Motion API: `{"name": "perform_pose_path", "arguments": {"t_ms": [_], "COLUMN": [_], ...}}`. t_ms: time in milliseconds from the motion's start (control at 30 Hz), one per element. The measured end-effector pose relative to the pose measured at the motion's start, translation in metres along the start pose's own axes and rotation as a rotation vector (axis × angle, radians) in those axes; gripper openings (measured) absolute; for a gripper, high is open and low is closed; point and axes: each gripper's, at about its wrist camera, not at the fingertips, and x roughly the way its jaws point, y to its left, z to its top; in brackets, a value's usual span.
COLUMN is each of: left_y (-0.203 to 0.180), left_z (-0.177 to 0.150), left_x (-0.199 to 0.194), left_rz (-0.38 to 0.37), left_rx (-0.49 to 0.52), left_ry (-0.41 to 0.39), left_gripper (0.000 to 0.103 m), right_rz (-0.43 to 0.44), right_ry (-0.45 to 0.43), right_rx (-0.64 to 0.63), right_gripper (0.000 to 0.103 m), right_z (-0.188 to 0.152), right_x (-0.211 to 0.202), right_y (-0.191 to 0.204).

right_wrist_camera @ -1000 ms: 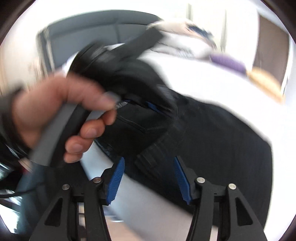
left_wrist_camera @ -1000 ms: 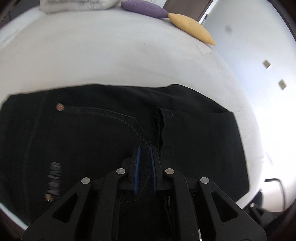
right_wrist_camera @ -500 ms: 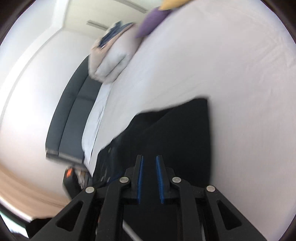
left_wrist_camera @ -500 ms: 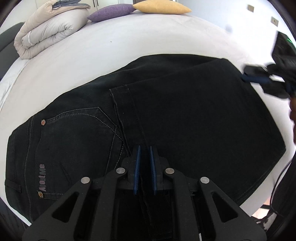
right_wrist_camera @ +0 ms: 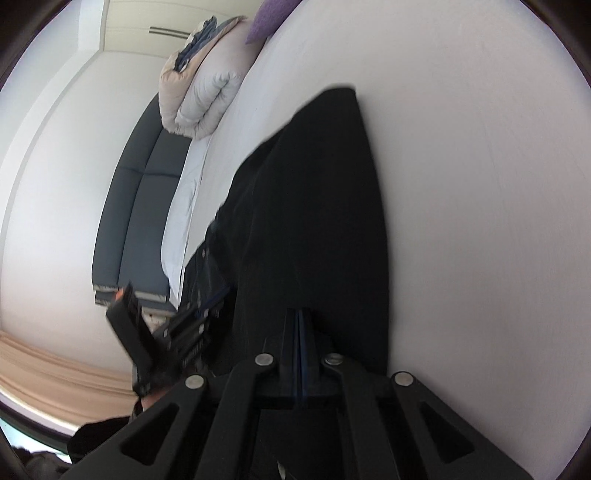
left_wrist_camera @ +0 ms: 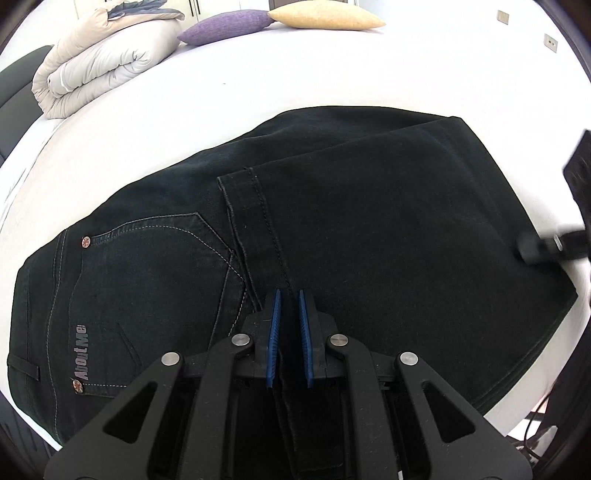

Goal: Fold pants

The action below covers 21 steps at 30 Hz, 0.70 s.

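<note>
Black jeans (left_wrist_camera: 369, 229) lie folded on the white bed (left_wrist_camera: 258, 85), the leg hem resting across the seat beside the back pocket. My left gripper (left_wrist_camera: 289, 293) sits low over the near edge, shut on a strip of the hem cloth that runs between its blue pads. In the left wrist view my right gripper (left_wrist_camera: 532, 245) shows blurred at the right end of the fold. Seen from its own camera, the right gripper (right_wrist_camera: 298, 312) hovers over the jeans (right_wrist_camera: 314, 206); its jaws are closing and the pads meet, with no cloth seen between them.
A rolled beige duvet (left_wrist_camera: 103, 62), a purple pillow (left_wrist_camera: 225, 20) and a yellow pillow (left_wrist_camera: 325, 18) lie at the far end of the bed. A dark padded panel (right_wrist_camera: 140, 206) runs along the bed's far side. The bed's edge lies just beyond the fold's right end.
The right gripper swung away from the hand with the bunched cloth to the fold's right end, rolled, and its jaws went from wide open to shut. The left gripper lowered; the jeans now lie flat.
</note>
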Motion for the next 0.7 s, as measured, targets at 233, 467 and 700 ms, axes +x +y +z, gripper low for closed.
{"name": "perform_pose_path", "arguments": {"t_ms": [233,467,700], "left_y": [0.006,0.01,0.014], "left_z": [0.002,0.001,0.0], "left_x": [-0.003,-0.006,-0.009], "left_rz": [-0.015,-0.023,-0.026], "left_rx": [-0.013,-0.021,-0.032], "left_ry": [-0.002,-0.006,-0.009], "left_gripper": [0.01,0.01,0.01], "right_rz": [-0.013,-0.023,-0.026], "right_ry": [0.007,-0.01,-0.059], "right_rx": [0.008,0.021,-0.022], "right_gripper": [0.002,0.0,0.0], "right_z": [-0.042,-0.049,-0.056], "right_x": [-0.014,-0.006,-0.005], "right_y": [0.012,0.002,0.0]}}
